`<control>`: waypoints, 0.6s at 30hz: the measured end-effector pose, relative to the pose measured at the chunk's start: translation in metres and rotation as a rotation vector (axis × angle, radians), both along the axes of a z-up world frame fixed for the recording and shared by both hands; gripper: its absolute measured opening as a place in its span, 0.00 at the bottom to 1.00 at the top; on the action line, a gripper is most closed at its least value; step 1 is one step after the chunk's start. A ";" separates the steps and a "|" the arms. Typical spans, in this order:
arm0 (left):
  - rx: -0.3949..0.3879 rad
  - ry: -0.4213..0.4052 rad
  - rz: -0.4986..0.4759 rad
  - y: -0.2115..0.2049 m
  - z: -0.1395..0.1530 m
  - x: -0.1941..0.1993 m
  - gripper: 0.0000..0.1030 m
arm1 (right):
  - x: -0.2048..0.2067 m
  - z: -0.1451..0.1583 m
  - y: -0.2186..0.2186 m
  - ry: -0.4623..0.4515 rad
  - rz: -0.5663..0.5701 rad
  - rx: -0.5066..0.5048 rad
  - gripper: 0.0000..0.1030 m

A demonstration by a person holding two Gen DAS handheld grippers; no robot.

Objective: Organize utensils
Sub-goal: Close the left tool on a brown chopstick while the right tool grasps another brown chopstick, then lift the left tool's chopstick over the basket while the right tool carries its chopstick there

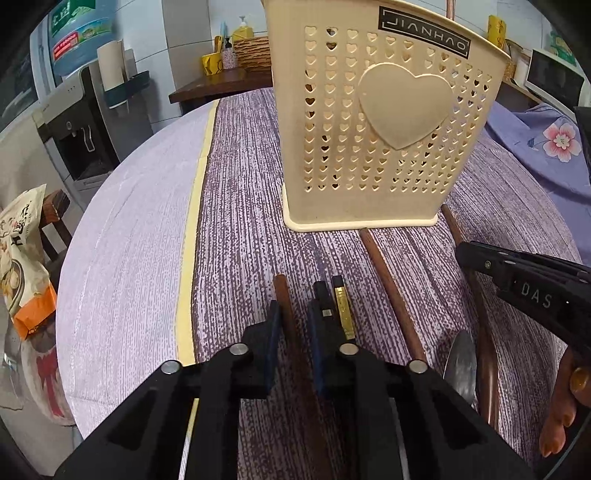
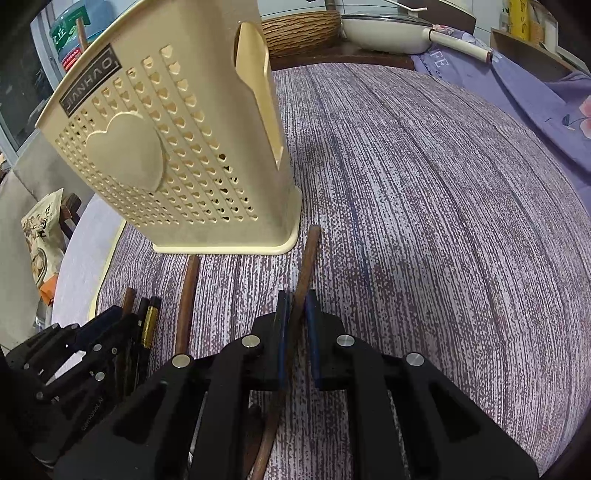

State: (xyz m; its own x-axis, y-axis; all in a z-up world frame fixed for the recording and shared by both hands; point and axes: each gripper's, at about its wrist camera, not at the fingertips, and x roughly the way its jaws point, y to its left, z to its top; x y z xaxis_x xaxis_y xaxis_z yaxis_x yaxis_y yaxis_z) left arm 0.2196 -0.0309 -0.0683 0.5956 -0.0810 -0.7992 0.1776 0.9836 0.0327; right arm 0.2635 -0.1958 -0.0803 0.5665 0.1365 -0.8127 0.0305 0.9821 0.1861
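Underneath, purple streaked tablecloth (image 2: 424, 206) — left tool (image 1: 293, 314) and right tool (image 2: 297, 310) each clamped on wooden handles.

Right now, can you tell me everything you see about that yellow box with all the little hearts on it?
The holder is a tall cream box that looks like plastic. Its walls are full of small heart-shaped holes, with one big raised heart on the front and a dark label reading JIANHAO, upside down, near the top. It has a flared base and a flat panel running up one side. It stands upright on the purple streaked tablecloth. A brown stick lies with its tip close to the base. A reddish handle pokes out above it.
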 end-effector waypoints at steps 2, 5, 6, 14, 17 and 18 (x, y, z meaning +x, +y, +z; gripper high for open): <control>-0.007 -0.003 0.008 0.000 0.000 -0.002 0.08 | 0.001 0.000 0.002 -0.010 0.001 -0.020 0.09; -0.026 -0.003 0.010 0.003 0.000 -0.001 0.08 | -0.001 0.000 0.003 -0.023 0.002 -0.029 0.09; -0.038 -0.003 0.013 0.004 0.001 -0.001 0.08 | -0.001 -0.001 0.002 -0.026 -0.002 -0.016 0.09; -0.151 -0.077 0.005 0.014 0.024 -0.009 0.07 | -0.013 0.011 -0.019 -0.090 0.003 0.123 0.08; -0.185 -0.127 -0.008 0.017 0.046 -0.017 0.07 | -0.022 0.026 -0.028 -0.131 0.016 0.185 0.08; -0.199 -0.147 -0.018 0.019 0.056 -0.021 0.07 | -0.026 0.033 -0.032 -0.148 0.026 0.205 0.08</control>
